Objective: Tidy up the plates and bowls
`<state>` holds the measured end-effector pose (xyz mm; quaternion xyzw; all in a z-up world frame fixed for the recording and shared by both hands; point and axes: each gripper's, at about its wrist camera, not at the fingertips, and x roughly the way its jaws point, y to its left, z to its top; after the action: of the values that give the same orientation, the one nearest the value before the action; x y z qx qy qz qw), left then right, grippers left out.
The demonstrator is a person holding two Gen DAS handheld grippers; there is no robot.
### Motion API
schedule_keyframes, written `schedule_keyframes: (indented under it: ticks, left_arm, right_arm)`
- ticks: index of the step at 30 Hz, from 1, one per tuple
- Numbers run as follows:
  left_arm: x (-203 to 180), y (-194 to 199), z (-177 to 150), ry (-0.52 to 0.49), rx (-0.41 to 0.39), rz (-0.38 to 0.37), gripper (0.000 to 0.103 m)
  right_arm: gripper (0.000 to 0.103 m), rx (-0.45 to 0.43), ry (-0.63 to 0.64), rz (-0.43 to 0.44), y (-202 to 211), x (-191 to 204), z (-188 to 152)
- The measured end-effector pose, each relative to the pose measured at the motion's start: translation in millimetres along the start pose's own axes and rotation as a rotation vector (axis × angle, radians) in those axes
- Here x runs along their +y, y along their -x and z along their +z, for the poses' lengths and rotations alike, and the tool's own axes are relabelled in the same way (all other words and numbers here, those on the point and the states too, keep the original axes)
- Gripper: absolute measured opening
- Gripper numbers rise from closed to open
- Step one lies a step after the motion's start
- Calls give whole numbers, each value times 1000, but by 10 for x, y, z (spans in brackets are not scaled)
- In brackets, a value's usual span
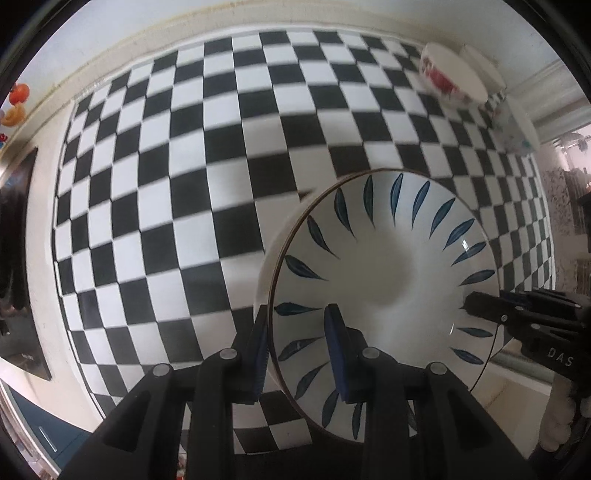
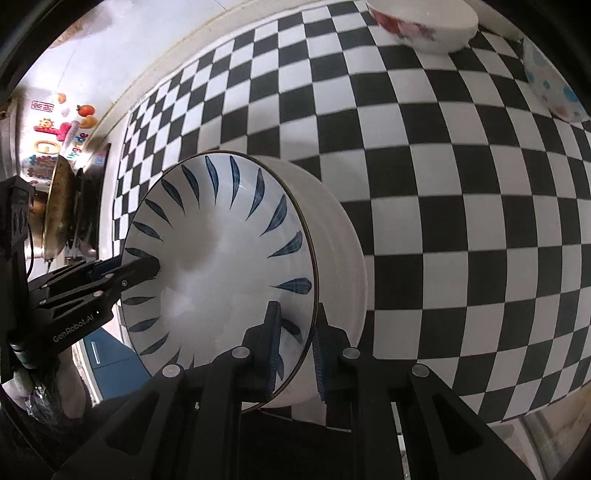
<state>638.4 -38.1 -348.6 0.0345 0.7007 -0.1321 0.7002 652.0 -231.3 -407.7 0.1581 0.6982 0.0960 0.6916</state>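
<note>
A white bowl with blue leaf marks [image 1: 384,266] is held between both grippers above the black-and-white checked cloth [image 1: 166,166]. My left gripper [image 1: 299,354] is shut on its rim, one finger inside and one outside. My right gripper [image 2: 295,347] is shut on the opposite rim of the same bowl [image 2: 221,266]. Each gripper shows in the other's view: the right one [image 1: 524,317] and the left one [image 2: 110,280]. A white bowl with red flowers [image 1: 450,77] stands at the far right of the cloth and also shows in the right wrist view [image 2: 421,26].
A white bowl with blue dots [image 2: 554,88] sits beside the flowered bowl, with another white dish [image 1: 484,66] behind it. A metal pan [image 2: 59,206] stands off the cloth's left edge. A blue cabinet front [image 2: 107,350] lies below the counter edge.
</note>
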Motion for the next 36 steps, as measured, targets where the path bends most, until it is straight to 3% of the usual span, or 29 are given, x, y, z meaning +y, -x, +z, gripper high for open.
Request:
schedule_keyframes:
  ticks: [10,18,26,33,36]
  left_arm:
    - [-114,-284,-39,-1,80,18,26]
    - [-154,-335,24,15,97,21,26]
    - [-60,-215,52,21,82,56,27]
    - [-76,-162,52,31,74,81,27]
    - [-76,-128,31,22,67,81,32]
  right_arm:
    - [16,23,42,-94,-198,42,10]
    - [16,61,14,-101,-261,36,123]
    - [17,100,-20,-97,-296,32,138]
    - [18,83,12,-181,-213,141,138]
    - [25,70,23,-200,-175,181,152]
